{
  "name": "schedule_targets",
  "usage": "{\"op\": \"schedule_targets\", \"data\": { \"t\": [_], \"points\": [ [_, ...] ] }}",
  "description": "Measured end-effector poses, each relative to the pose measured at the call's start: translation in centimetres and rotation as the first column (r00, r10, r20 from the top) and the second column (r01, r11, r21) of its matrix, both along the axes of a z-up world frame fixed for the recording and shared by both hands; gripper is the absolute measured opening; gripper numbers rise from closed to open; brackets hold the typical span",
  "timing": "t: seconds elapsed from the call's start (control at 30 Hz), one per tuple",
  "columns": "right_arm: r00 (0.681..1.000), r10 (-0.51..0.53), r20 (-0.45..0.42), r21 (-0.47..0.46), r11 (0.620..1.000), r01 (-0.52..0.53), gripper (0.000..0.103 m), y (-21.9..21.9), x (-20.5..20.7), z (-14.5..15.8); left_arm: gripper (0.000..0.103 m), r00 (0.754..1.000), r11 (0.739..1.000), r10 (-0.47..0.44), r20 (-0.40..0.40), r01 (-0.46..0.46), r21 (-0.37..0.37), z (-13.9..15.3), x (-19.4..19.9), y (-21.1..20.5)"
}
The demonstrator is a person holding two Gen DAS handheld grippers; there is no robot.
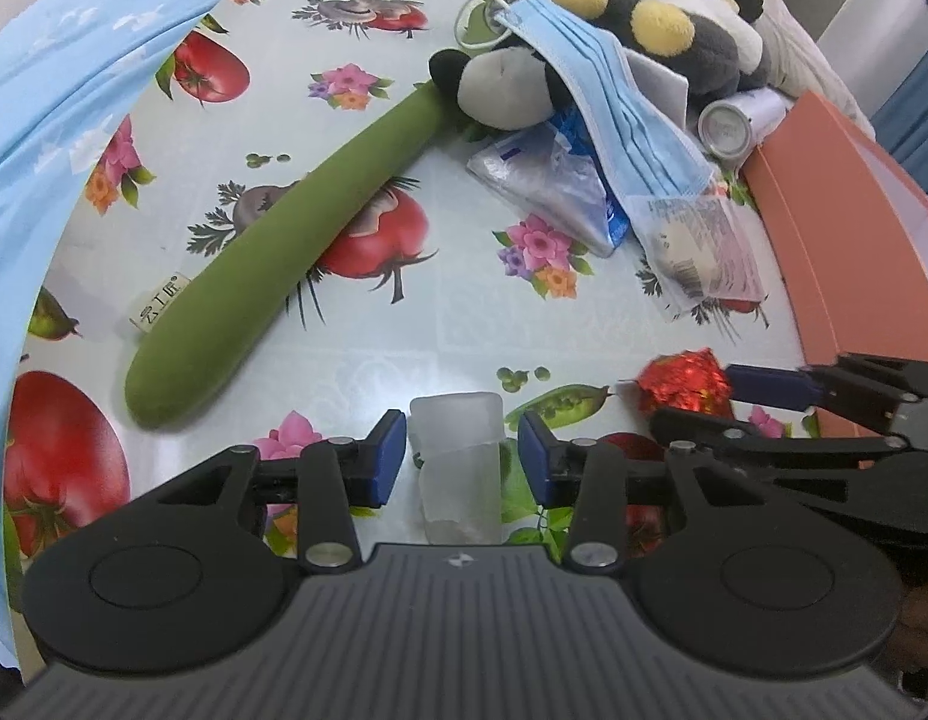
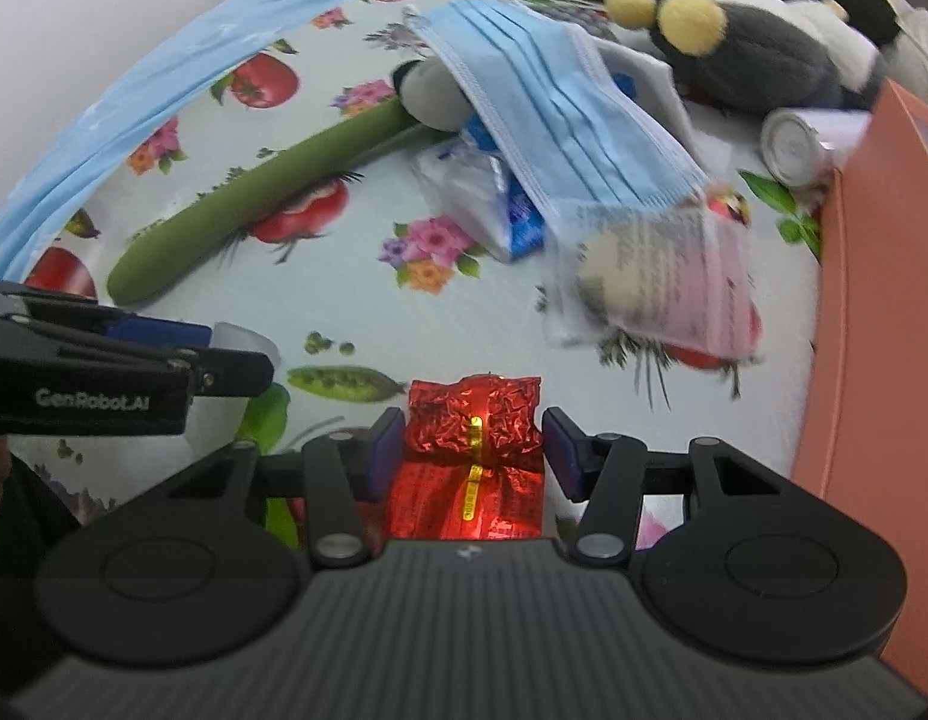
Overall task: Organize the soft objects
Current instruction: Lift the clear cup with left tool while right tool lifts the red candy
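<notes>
A frosted, translucent soft piece lies on the flowered tablecloth between the blue pads of my left gripper. A narrow gap shows at each pad, so it stands open around the piece. My right gripper is shut on a crinkled red foil packet, with both pads against its sides. In the left wrist view that red packet sits just right of the frosted piece. A long green plush lies diagonally further back.
A blue face mask drapes over a black-and-white plush and plastic bags. Behind are a grey plush with yellow spots and a white can. An orange box lines the right. Light blue cloth hangs at the left.
</notes>
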State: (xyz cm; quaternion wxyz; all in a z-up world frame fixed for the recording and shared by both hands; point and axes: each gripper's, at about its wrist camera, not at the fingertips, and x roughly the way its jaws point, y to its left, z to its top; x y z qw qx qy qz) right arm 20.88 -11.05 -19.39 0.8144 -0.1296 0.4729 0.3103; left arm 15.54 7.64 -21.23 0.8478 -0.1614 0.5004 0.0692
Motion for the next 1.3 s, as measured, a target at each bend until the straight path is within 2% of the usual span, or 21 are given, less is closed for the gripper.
{"op": "schedule_targets", "data": {
  "t": [0.03, 0.13, 0.23, 0.33, 0.47, 0.83, 1.3],
  "points": [
    [1.0, -0.013, -0.004, -0.002, 1.0, 0.013, 0.054, -0.2, -0.1, 0.0, 0.037, 1.0, 1.0, -0.001, -0.006, 0.001, 0.007, -0.1, 0.1, -0.1],
    [0.999, -0.052, -0.015, -0.006, 0.999, 0.052, 0.054, -0.7, -0.5, 0.0, 0.032, 1.0, 1.0, 0.009, -0.012, -0.009, 0.002, -0.1, 0.2, -0.3],
    [0.996, -0.092, -0.01, 0.002, 0.996, 0.092, 0.054, -1.4, -0.9, 0.6, 0.026, 1.0, 0.999, -0.015, -0.009, 0.016, 0.033, 0.4, 0.2, -0.7],
    [0.991, -0.131, 0.008, 0.018, 0.991, 0.131, 0.054, -1.9, -1.5, 1.6, 0.026, 1.0, 0.999, -0.029, 0.004, 0.029, 0.013, 1.3, 0.0, -0.7],
    [0.984, -0.174, 0.036, 0.061, 0.983, 0.172, 0.054, -2.8, -2.2, 3.3, 0.025, 0.998, 0.999, -0.046, 0.033, 0.045, 0.027, 2.8, -0.4, -1.1],
    [0.957, -0.256, 0.138, 0.141, 0.961, 0.237, 0.054, -4.7, -5.0, 8.7, 0.025, 0.987, 0.998, -0.063, 0.147, 0.061, 0.016, 8.4, -3.3, -2.6],
    [0.911, -0.345, 0.226, 0.252, 0.924, 0.287, 0.054, -8.0, -9.2, 14.8, 0.025, 0.954, 0.996, -0.082, 0.287, 0.085, 0.001, 14.7, -6.9, -4.7]
  ]
}}
